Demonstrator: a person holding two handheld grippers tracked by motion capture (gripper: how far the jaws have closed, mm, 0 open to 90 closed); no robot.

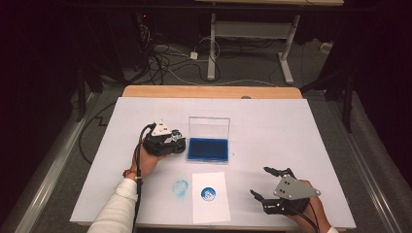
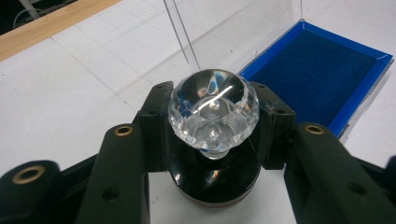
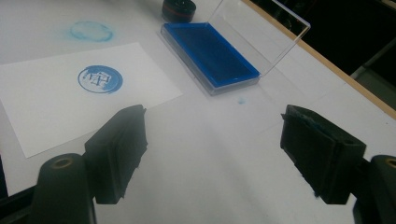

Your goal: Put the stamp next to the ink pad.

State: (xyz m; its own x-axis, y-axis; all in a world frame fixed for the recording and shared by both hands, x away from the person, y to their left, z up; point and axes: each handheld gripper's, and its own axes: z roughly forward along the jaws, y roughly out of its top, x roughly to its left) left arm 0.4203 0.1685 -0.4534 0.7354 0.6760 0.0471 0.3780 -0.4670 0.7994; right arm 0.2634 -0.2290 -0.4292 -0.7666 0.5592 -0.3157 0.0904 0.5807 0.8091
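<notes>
In the high view we see our left gripper (image 1: pixel 176 141) at center-left of the frame, just left of the blue ink pad (image 1: pixel 208 149), whose clear lid (image 1: pixel 209 127) stands open behind it. The left gripper view shows why the hand sits there: its jaws are clamped on a round stamp (image 2: pixel 214 140), pinching the faceted crystal knob from both sides, with the black base below resting on or just above the white table cover (image 2: pixel 70 93) (contact itself we cannot confirm). Gripping the knob rather than the base keeps the inked face clear and the stamp upright.

Lower in the high view lies a white card (image 1: pixel 210 196) carrying a crisp blue round print (image 1: pixel 208 194), and just left of it a fainter blue smudge (image 1: pixel 180 188) on the cover itself. We judge the stamping of the card to be done and the stamp to be parked beside its pad.

Our right gripper (image 1: pixel 266 182) rests at the lower right of the high view, well apart from card and pad. In the right gripper view its jaws stand wide with nothing between them, out of the working hand's way yet near enough to steady the card.
</notes>
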